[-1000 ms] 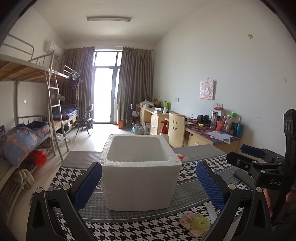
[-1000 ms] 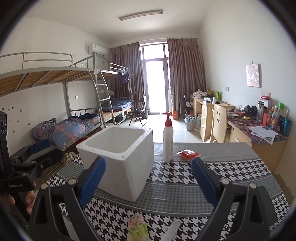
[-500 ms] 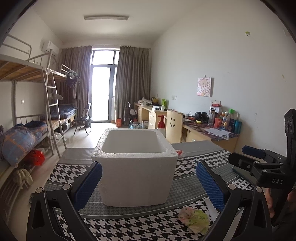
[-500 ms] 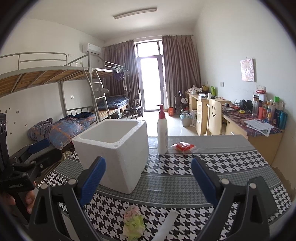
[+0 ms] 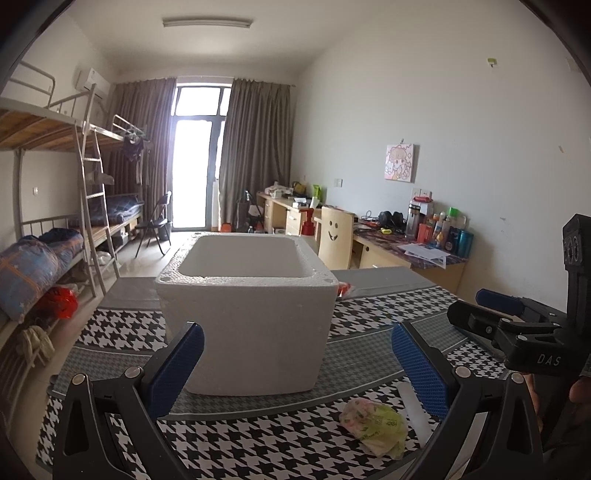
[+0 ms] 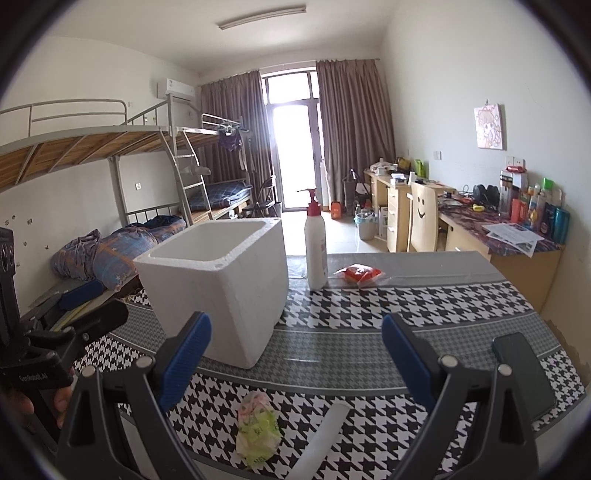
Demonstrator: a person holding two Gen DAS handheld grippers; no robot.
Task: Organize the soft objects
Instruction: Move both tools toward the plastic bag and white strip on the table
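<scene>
We hold both hand-held grippers, left (image 5: 295,365) and right (image 6: 295,354), spread apart and empty. The crumpled green-and-pink soft packet (image 6: 257,427) lies near the open white foam box (image 6: 216,280), its likely destination.

White-walled dorm room, bright balcony door (image 5: 192,166) straight ahead of the claw between brown curtains (image 5: 255,155), metal bunk beds (image 5: 55,184) far left, wooden desks (image 5: 402,254) along the right wall, ceiling tube light (image 5: 207,23) overhead, pale tiled floor (image 6: 336,236).
</scene>
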